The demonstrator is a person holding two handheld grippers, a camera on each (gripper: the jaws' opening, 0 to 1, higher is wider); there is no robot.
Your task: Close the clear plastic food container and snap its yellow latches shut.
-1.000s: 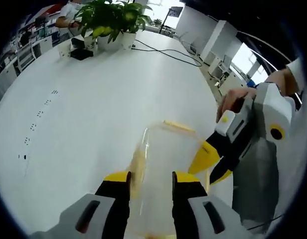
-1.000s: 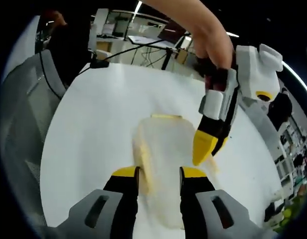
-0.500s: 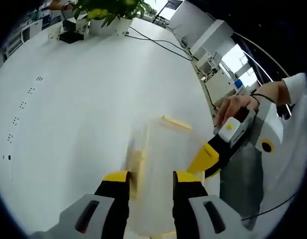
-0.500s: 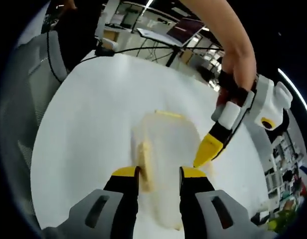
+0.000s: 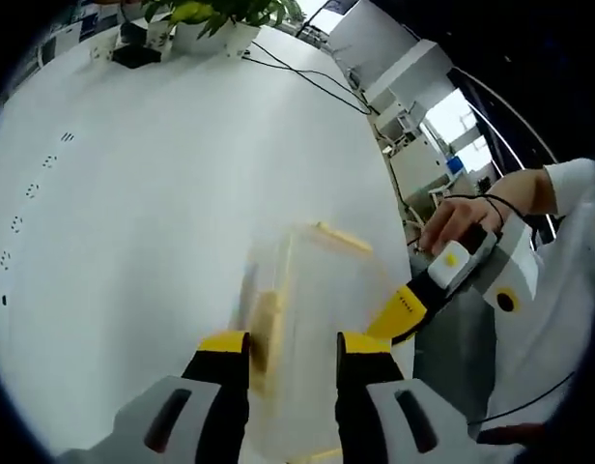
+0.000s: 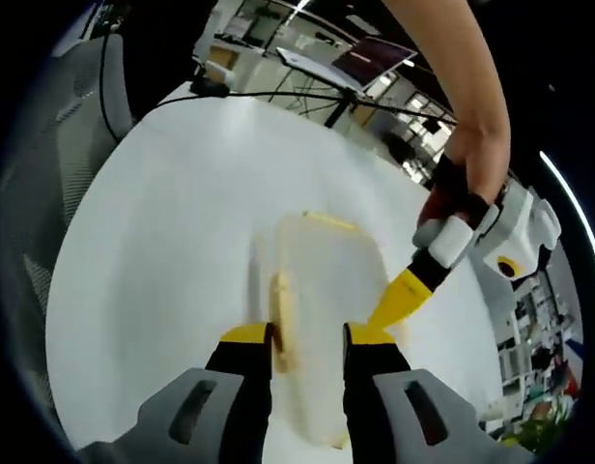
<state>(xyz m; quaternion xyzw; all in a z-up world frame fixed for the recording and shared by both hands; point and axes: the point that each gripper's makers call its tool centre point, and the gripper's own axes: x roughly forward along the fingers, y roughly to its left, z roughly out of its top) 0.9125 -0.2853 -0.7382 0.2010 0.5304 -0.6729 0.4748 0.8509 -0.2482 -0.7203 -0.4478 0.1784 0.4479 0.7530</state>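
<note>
On a white table (image 5: 162,193), the clear container (image 5: 312,319) lies in front of the left gripper (image 5: 292,350), whose jaws stand narrowly apart over its near end, gripping nothing visible. The right gripper (image 5: 404,311) touches its edge at 3 o'clock. In the right gripper view, the right gripper's jaws sit narrow around a yellow latch (image 6: 281,324); actual grip is unclear. A plant (image 5: 215,14) stands at 12 o'clock.
</note>
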